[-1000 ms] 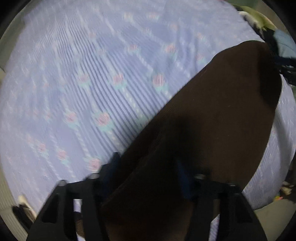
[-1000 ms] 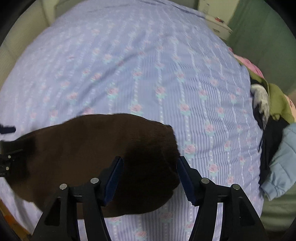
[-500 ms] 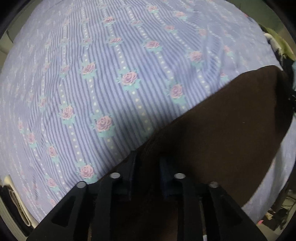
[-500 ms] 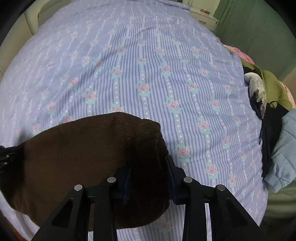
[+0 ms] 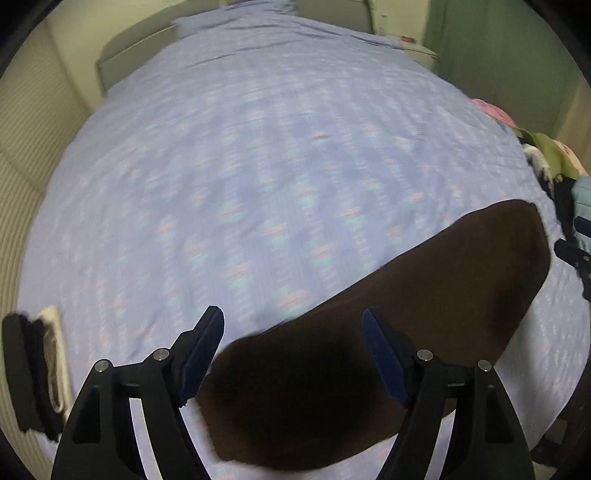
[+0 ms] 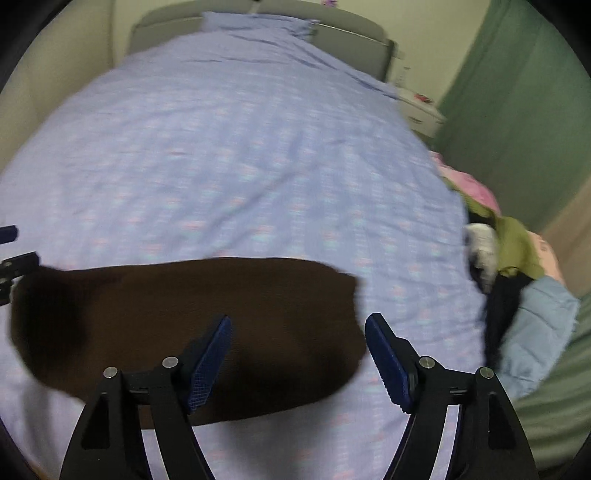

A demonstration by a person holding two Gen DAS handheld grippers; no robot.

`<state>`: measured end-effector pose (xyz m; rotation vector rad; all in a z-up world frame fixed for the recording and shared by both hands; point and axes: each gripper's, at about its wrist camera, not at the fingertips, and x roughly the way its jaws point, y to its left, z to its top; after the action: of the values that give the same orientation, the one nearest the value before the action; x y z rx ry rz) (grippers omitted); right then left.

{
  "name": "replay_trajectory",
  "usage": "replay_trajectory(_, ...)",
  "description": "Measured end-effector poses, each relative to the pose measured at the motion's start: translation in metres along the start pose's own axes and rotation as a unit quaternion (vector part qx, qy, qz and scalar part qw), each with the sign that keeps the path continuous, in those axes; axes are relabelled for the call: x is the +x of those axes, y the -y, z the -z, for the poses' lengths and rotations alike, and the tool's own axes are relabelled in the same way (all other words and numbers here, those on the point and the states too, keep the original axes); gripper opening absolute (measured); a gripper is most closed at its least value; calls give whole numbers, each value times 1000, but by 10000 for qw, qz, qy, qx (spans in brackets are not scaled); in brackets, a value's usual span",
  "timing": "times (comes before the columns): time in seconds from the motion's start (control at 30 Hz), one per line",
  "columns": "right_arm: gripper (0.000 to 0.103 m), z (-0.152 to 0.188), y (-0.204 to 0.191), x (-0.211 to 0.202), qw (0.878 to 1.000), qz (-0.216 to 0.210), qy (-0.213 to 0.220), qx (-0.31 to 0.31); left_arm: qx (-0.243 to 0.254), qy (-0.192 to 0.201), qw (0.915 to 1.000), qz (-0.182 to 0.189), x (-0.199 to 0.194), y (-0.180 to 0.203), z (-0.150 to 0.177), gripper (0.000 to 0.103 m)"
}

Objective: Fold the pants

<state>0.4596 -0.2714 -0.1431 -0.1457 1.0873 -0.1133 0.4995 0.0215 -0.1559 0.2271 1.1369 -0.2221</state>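
The dark brown pants (image 5: pixel 388 332) lie folded in a flat block on the blue flowered bedsheet (image 5: pixel 258 166), near its front edge. My left gripper (image 5: pixel 291 350) is open and empty above the block's left end. In the right wrist view the pants (image 6: pixel 184 314) stretch left to right, and my right gripper (image 6: pixel 299 354) is open and empty above their right end. Both views are motion-blurred. The other gripper shows at the frame edge in each view.
A pile of clothes lies at the bed's right side: pink, olive green, black and a light blue jacket (image 6: pixel 535 328). A dark and cream item (image 5: pixel 37 369) sits at the bed's left edge. The headboard (image 6: pixel 258 22), a white nightstand (image 6: pixel 421 107) and a green curtain (image 6: pixel 517 92) stand beyond.
Both grippers were shut on the pants half a second ago; now both have opened, let go and lifted back, so more of the bed shows. The pants rest flat.
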Motion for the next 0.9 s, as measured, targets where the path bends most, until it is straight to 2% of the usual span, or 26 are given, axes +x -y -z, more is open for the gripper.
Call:
replay_trajectory(0.2, 75, 13, -98, -1, 9962, -718, -34, -494, -133, -435, 9984, 345, 16, -68, 46, 76)
replay_trajectory(0.27, 75, 18, -137, 1, 9921, -941, -140, -814, -253, -577, 9957, 681, 28, -77, 56, 75)
replay_trajectory(0.4, 75, 28, -182, -2, 9876, -1075, -323, -1096, -772, -756, 9870, 1188, 50, -105, 64, 73)
replay_trajectory(0.53, 75, 31, -192, 1, 9903, -987, -488, -844, -1051, -881, 9767, 1650, 69, -114, 65, 68)
replay_trajectory(0.6, 75, 33, -188, 3, 9922, -904, -608, -604, -1000, -992, 9745, 1746, 83, -109, 65, 63)
replay_trajectory(0.77, 75, 40, -174, 1, 9945, -624, -779, -305, -1004, -1199, 9668, 2023, 107, -99, 64, 60)
replay_trajectory(0.8, 75, 41, -172, 0, 9947, -574, -802, -280, -1005, -1204, 9659, 2061, 108, -97, 64, 53)
replay_trajectory(0.87, 75, 44, -169, 0, 9951, -492, -830, -211, -1025, -1268, 9641, 2096, 112, -93, 63, 47)
replay_trajectory(0.9, 75, 43, -167, 2, 9951, -478, -843, -185, -1035, -1271, 9643, 2082, 111, -93, 64, 37)
